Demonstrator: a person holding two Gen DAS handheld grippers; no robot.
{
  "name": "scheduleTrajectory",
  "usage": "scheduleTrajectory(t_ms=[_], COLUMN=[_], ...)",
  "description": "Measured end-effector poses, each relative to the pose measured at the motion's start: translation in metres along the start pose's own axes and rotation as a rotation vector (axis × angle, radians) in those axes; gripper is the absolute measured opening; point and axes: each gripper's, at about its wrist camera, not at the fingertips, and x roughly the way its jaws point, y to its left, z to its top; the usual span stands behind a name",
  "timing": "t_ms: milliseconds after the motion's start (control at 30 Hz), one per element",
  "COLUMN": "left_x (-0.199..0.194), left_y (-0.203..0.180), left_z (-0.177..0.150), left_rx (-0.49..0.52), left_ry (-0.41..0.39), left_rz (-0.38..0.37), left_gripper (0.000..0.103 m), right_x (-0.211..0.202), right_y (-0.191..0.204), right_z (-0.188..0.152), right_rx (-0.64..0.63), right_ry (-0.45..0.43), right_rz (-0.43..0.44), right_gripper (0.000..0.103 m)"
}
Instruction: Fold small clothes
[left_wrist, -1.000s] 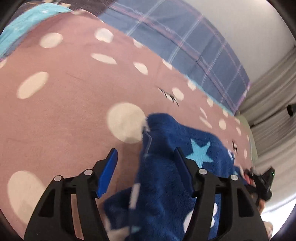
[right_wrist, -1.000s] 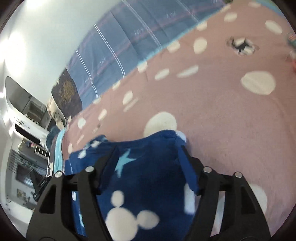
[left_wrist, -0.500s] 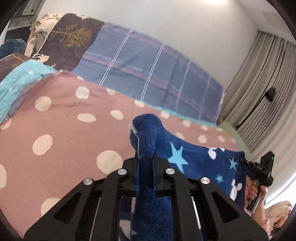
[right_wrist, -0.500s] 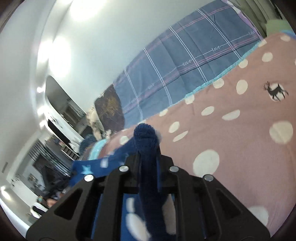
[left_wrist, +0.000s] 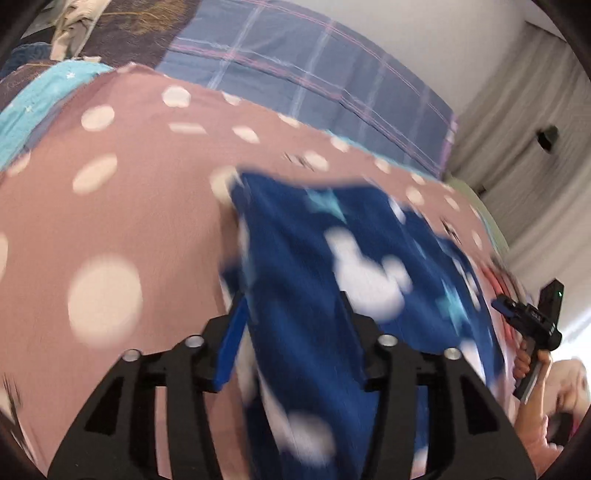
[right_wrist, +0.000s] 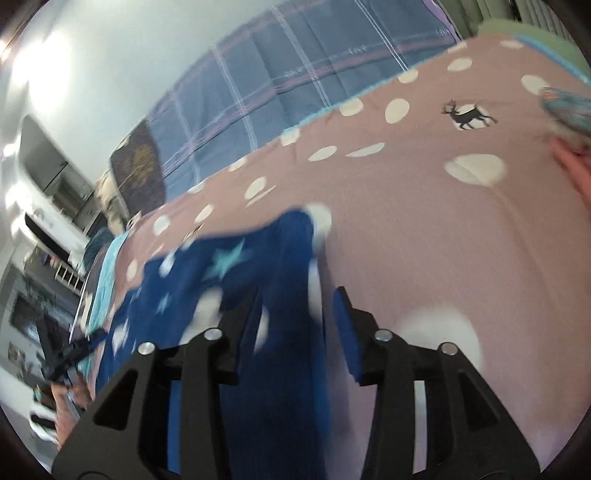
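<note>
1. Left wrist view: the left gripper (left_wrist: 291, 332) has just been opening. Its fingers (left_wrist: 231, 345) stand about halfway apart, with the blue fleece garment (left_wrist: 354, 258) lying loose between them and not pinched.
2. The garment, dark blue with white mouse heads and pale stars, rests on the bed cover (left_wrist: 110, 229), which is dusty pink with cream dots. Its far edge lies flat across the bed.
3. At the right edge of this view, the right gripper (left_wrist: 524, 314) shows small, held in a hand (left_wrist: 528, 365).
4. Right wrist view: the right gripper (right_wrist: 291, 314) has also just been opening, about halfway. The garment (right_wrist: 229, 273) sits between the fingers (right_wrist: 345, 332), free of the pads.
5. Compared with half a second ago, both grippers no longer clamp raised corners; the fabric has dropped onto the bed.
6. This suggests one fold is laid down, and another likely remains.
</note>
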Motion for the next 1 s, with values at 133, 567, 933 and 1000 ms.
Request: scheduleTrajectory(t_ms=[133, 567, 933, 1000], left_x=[-0.004, -0.023, -0.051, -0.038], left_y=[-0.009, -0.002, -0.008, -0.007], left_z=[-0.053, -0.068, -0.126, -0.137], left_rx=[0.006, -0.013, -0.147, -0.241], left_ry=[0.042, 0.013, 0.083, 0.122], left_rz=[0.005, 0.111, 0.028, -0.109], left_gripper=[0.043, 0.041, 0.058, 0.058], right_x=[-0.038, -0.048, -0.077, -0.076], right_y=[0.001, -0.013, -0.033, -0.038], right_z=[-0.068, -0.135, -0.145, -0.151], right_rx=[-0.042, -0.01, 0.079, 0.129], right_ry=[0.034, 0.114, 0.093, 0.133], right_rz=[0.023, -0.058, 0.021, 0.066], right_gripper=[0.047, 0.016, 0.052, 0.058])
